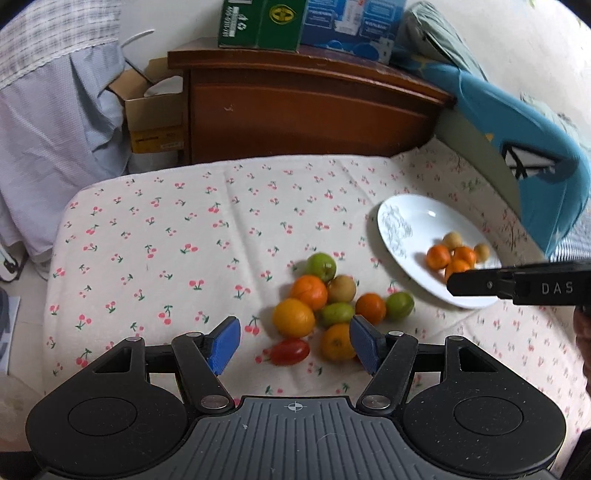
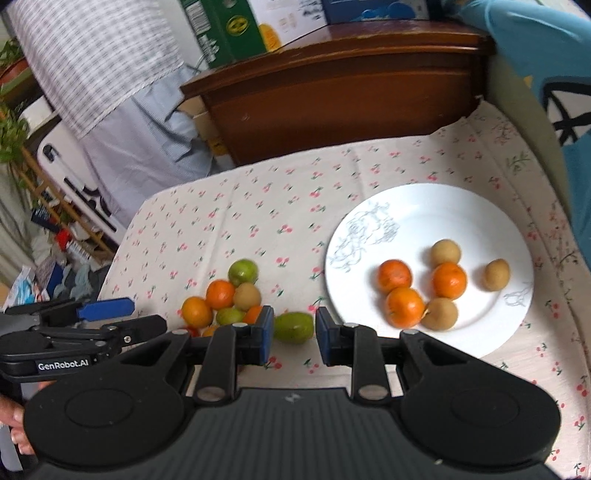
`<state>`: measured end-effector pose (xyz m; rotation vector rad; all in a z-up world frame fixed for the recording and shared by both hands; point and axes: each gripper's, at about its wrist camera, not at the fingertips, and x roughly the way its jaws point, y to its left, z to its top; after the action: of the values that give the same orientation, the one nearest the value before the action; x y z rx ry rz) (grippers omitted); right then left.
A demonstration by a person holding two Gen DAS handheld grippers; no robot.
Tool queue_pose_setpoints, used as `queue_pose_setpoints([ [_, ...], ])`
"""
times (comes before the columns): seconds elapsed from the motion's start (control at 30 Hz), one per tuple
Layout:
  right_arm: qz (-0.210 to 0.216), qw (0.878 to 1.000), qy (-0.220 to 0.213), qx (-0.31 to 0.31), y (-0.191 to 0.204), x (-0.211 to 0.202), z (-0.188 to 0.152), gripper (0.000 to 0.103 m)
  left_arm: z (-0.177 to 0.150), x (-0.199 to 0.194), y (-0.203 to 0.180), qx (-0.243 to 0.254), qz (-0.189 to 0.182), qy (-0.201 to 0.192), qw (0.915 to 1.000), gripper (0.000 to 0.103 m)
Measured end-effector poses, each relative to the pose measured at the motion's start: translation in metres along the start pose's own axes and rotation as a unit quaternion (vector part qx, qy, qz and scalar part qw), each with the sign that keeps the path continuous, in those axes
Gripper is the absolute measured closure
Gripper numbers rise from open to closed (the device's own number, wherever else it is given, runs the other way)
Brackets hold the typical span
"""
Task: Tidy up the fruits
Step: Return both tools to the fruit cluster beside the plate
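A loose pile of fruit lies on the cherry-print cloth (image 1: 166, 240): oranges (image 1: 309, 291), green fruits (image 1: 321, 266), a tan one (image 1: 341, 289) and a red tomato (image 1: 290, 351). My left gripper (image 1: 294, 332) is open just above the pile's near side, where the tomato and an orange (image 1: 337, 341) show between its blue pads (image 1: 225, 343). The white plate (image 2: 424, 221) holds three oranges (image 2: 394, 275) and three tan fruits (image 2: 446, 252). My right gripper (image 2: 294, 321) hovers with a narrow gap and holds nothing. A green fruit (image 2: 293, 328) rests on the cloth beyond its pads.
A brown wooden cabinet (image 1: 306, 107) with a green carton (image 1: 262, 22) on top stands behind the table. A blue cushion (image 1: 535, 147) rises at the right beside the plate (image 1: 417, 229). The cloth's edge drops off at the left, near an open cardboard box (image 1: 155, 110).
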<state>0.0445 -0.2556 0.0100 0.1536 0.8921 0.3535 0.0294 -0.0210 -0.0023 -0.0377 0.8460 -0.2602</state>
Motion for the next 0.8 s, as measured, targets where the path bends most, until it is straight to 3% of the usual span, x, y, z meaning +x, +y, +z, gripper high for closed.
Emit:
queue_pose_setpoints([
  [0.33,0.004,0.999,0.023,-0.025,0.007,0.016,-0.006,0.077,-0.016,0.012,-0.006,0.062,0.006,-0.006,0.9980,0.041],
  [0.8,-0.026,0.997,0.049,-0.062,0.018,0.045,-0.009,0.077,-0.026,0.030,0.004,0.072,-0.008,-0.002,0.9974,0.046],
])
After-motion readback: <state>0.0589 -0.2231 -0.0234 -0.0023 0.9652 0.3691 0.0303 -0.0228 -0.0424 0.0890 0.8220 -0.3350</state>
